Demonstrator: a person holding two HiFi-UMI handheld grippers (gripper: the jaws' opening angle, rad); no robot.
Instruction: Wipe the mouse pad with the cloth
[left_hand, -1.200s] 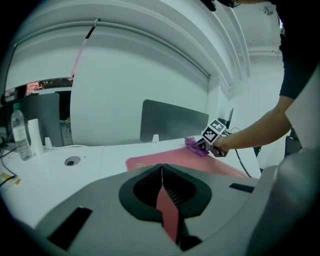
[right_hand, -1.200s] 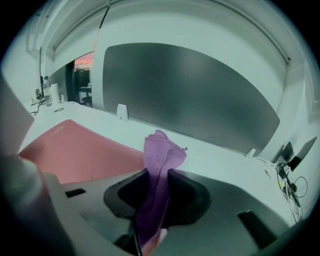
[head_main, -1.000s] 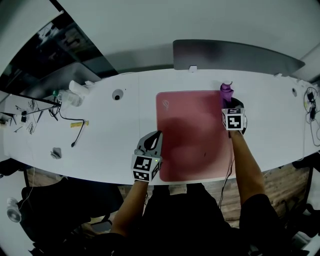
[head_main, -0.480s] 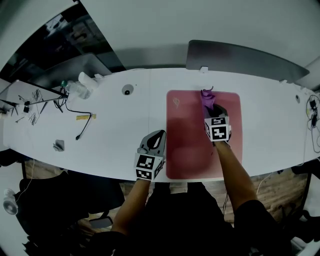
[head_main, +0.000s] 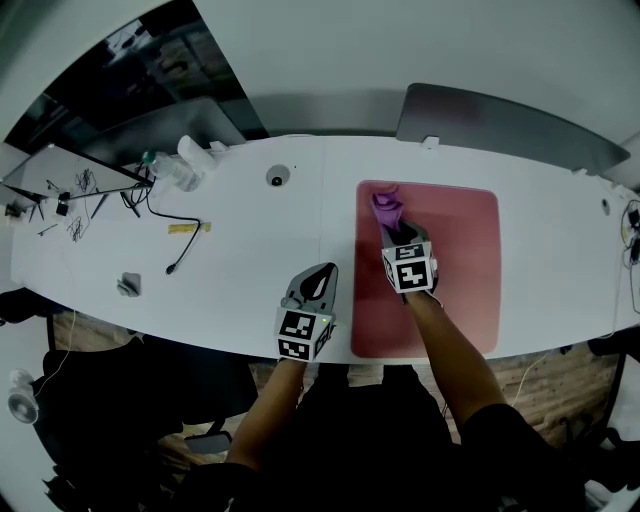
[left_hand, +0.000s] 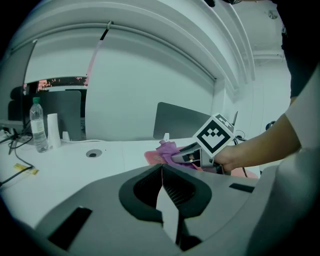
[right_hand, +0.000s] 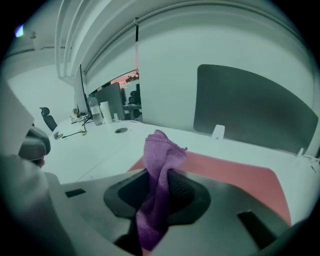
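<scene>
The left gripper (head_main: 318, 275) hovers at the table's (head_main: 250, 240) near edge, just left of the red mouse pad (head_main: 455, 260). Its jaws are pressed together with nothing between them (left_hand: 162, 170). The right gripper (head_main: 396, 230) is over the left half of the pad. Its jaws are clamped on a purple cloth (right_hand: 160, 150), which sticks up bunched past the jaw tips (right_hand: 159, 185). Seen from the head view, the cloth (head_main: 385, 207) sits at the pad's far left corner, inside its edges. Whether it presses on the pad cannot be told. Farther left on the table lie a dark cable (head_main: 185, 245) and a round hole (head_main: 277, 179). A plastic bottle (head_main: 170, 172) stands toward the far left corner, and a grey panel (head_main: 500, 125) stands along the far edge.
</scene>
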